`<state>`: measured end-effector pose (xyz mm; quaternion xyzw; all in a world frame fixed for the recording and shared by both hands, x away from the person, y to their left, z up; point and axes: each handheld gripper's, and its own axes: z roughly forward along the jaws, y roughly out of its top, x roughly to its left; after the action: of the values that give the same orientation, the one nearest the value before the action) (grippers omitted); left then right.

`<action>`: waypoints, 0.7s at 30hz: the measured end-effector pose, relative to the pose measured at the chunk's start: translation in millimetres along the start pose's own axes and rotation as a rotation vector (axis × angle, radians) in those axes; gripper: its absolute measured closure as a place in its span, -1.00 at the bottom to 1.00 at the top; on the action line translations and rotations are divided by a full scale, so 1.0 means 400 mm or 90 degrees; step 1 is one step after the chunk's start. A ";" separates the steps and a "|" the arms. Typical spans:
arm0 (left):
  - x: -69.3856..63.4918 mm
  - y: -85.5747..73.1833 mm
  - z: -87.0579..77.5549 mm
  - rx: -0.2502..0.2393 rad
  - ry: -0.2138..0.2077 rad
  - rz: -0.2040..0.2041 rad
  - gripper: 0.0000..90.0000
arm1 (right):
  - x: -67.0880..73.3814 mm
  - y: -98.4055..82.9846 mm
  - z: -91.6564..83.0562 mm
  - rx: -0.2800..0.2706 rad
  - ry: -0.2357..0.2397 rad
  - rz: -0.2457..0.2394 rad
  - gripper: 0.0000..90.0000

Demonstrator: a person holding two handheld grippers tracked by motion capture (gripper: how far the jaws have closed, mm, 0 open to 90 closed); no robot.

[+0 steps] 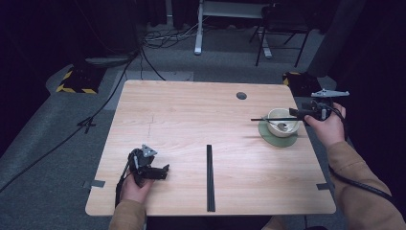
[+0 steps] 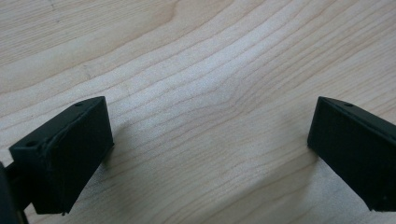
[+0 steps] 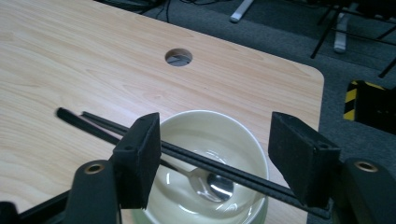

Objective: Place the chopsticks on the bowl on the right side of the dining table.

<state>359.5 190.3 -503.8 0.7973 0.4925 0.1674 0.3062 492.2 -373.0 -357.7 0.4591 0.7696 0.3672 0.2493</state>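
In the high view, a pair of black chopsticks (image 1: 209, 178) lies nearest the person's edge of the wooden table (image 1: 191, 110), well to the right of the left gripper (image 1: 162, 171), which rests low on the wood in the person's left hand (image 1: 135, 188). Far across the table, the right hand (image 1: 326, 125) holds the right gripper (image 1: 295, 113) at the rim of a cream bowl (image 1: 282, 121) on a green saucer (image 1: 269, 135); a second pair of chopsticks (image 1: 270, 119) runs out from this gripper over the bowl. A round hole (image 1: 242, 96) sits beyond it.

In the left gripper view, the jaws stand wide apart with bare wood grain (image 2: 205, 84) between them.

In the right gripper view, the second pair (image 3: 196, 156) crosses the gap between the jaws, which are spread apart; the sticks pass against the left jaw's inner face and under the right one, so it cannot be told whether they are clamped. Directly below lies the bowl (image 3: 243, 140), a metal spoon (image 3: 212, 184) inside it. The hole (image 3: 178, 57) lies farther ahead.
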 end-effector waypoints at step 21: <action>0.001 0.003 0.002 -0.003 0.006 0.003 -0.99 | 0.107 -0.039 -0.124 -0.016 0.110 0.007 -0.37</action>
<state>361.0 190.1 -503.7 0.7970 0.4916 0.1732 0.3053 428.9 -356.2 -342.1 0.4269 0.7810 0.4166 0.1852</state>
